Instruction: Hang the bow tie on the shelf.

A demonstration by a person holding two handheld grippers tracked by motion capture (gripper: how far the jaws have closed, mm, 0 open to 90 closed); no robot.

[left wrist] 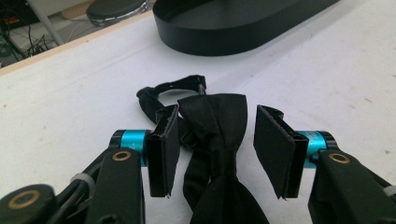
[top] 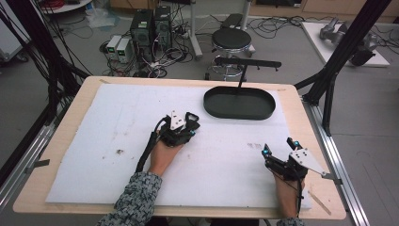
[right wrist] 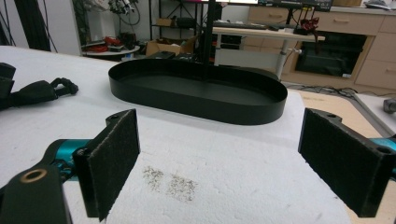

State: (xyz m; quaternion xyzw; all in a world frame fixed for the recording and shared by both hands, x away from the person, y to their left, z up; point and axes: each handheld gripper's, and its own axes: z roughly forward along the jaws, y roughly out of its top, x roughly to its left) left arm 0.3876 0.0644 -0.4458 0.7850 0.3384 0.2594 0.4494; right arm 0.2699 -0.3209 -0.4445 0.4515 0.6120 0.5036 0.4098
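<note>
While the left gripper [left wrist: 217, 154] straddles the bow tie [left wrist: 215, 140], its pads stand a little off the cloth on both sides, so nothing is gripped yet; the jaws are open around the knot. The tie lies flat on the white mat [top: 117, 122] near the middle of the counter [top: 70, 101], its strap [left wrist: 170, 89] looped out ahead toward the black tray [top: 240, 103]. The right gripper [right wrist: 224, 163] hovers wide open and empty over the mat near the right front corner, with a patch of grey specks [right wrist: 170, 181] below it.

The main risk, as I judge it, is a poor bite. The left-hand pad sits closer to the tie than the right-hand one, so a closing pinch could push the tie sideways instead of clamping it. Satin is slick and the knot is narrow; a grip that catches only one wing's edge may let the tie slide out on the lift. If the pads sit too high, they may close above the cloth and get nothing.

The strap is the second worry. It trails loose in front, and on a carry toward the tray it could drag on the mat, snag the tray's rim, or catch the upright post [top: 241, 77] that rises from the tray.
</note>
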